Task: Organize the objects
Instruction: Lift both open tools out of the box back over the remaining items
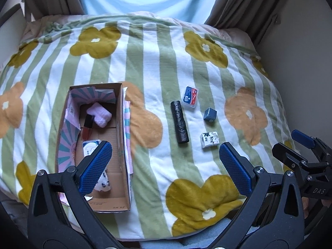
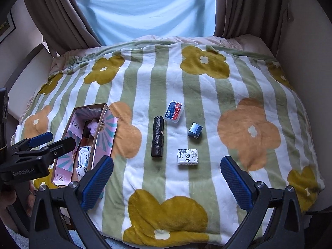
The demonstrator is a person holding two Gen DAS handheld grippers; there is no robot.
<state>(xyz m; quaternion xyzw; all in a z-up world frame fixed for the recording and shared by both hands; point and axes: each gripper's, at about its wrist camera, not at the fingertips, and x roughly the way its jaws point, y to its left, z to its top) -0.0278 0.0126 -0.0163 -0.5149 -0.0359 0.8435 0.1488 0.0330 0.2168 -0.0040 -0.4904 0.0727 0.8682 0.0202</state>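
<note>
Both grippers, left [image 1: 165,166] and right [image 2: 167,178], hover with fingers spread wide and empty. The tissue pack [image 2: 187,156] lies on the bed [image 2: 207,108] beside the roll [image 2: 158,136], apart from the box [image 2: 99,122]. Probably light, soft; grip its long sides.

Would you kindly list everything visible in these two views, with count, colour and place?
Blanket: one, green-and-white stripes with flowers, covering the bed.
Cardboard box: one, brown, open, left on blanket.
Box contents: white cloth, red tube, small packets.
Black roll: one, centre.
Clear case: one, blue-red label, beyond the roll.
Blue box: one, right of roll.
Tissue pack: one, white, nearest.
Curtains: brown, behind.
Left gripper: open.
Right gripper: open.
</note>
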